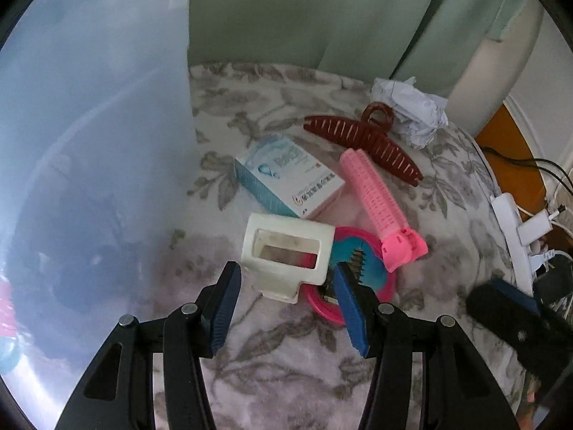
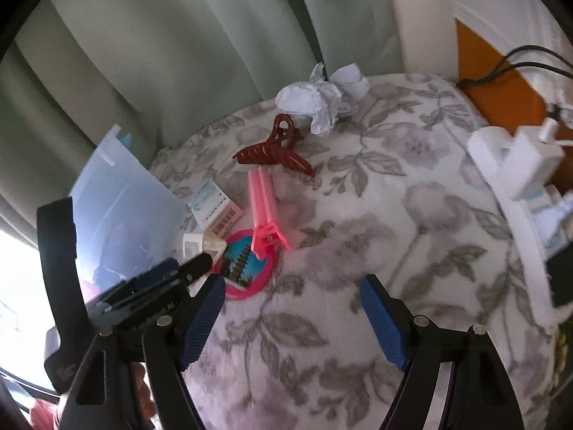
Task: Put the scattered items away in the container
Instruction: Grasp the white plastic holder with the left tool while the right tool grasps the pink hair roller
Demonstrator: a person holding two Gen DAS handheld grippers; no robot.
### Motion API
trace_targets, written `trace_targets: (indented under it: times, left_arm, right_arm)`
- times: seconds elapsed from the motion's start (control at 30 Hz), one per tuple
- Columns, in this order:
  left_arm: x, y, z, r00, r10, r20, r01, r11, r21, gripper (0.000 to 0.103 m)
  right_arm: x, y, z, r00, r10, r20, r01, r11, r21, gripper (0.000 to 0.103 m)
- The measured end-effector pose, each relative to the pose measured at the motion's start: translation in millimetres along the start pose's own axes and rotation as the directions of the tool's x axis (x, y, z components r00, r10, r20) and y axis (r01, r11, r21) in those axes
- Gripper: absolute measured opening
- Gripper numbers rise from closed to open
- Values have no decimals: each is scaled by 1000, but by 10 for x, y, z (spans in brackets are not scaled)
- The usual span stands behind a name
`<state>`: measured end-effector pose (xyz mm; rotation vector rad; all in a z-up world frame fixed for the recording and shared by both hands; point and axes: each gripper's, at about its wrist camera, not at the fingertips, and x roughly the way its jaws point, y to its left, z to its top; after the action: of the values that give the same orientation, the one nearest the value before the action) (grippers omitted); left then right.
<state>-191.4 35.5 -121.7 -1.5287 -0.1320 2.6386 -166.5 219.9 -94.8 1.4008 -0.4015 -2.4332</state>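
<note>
My left gripper (image 1: pixel 288 308) is open, its fingers just short of a white square hair clip (image 1: pixel 286 254) that lies partly on a pink round mirror (image 1: pixel 358 276). Beyond lie a blue-and-white box (image 1: pixel 286 179), a pink hair roller (image 1: pixel 379 204), a brown claw clip (image 1: pixel 361 139) and crumpled paper (image 1: pixel 412 111). A translucent plastic container (image 1: pixel 96 165) stands at the left. My right gripper (image 2: pixel 292 317) is open and empty over the floral cloth, right of the mirror (image 2: pixel 247 268). The roller (image 2: pixel 263 208), claw clip (image 2: pixel 275 150), box (image 2: pixel 215 208) and paper (image 2: pixel 322 100) show there too.
A floral cloth (image 2: pixel 358 251) covers the surface. A white power strip with plugs and cables (image 1: pixel 515 236) lies along the right edge, also in the right wrist view (image 2: pixel 519 165). Green curtains (image 2: pixel 179 53) hang behind. The right gripper shows at the left wrist view's right edge (image 1: pixel 508 308).
</note>
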Motion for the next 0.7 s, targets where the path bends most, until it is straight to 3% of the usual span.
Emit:
trace_targets:
  times: [0.17, 0.37, 0.7]
  left_arm:
    - [101, 38, 10, 1000, -4, -4, 4, 1000, -1, 56]
    - [194, 107, 36, 1000, -21, 3, 21, 999, -25, 58]
    - [241, 73, 45, 999, -22, 23, 23, 1000, -12, 62]
  right_arm:
    - [231, 86, 143, 1000, 18, -18, -19, 999, -33, 78]
    - [524, 129, 251, 997, -1, -71, -5, 997, -82, 67]
    - [839, 239, 402, 997, -18, -78, 10, 994, -110, 67]
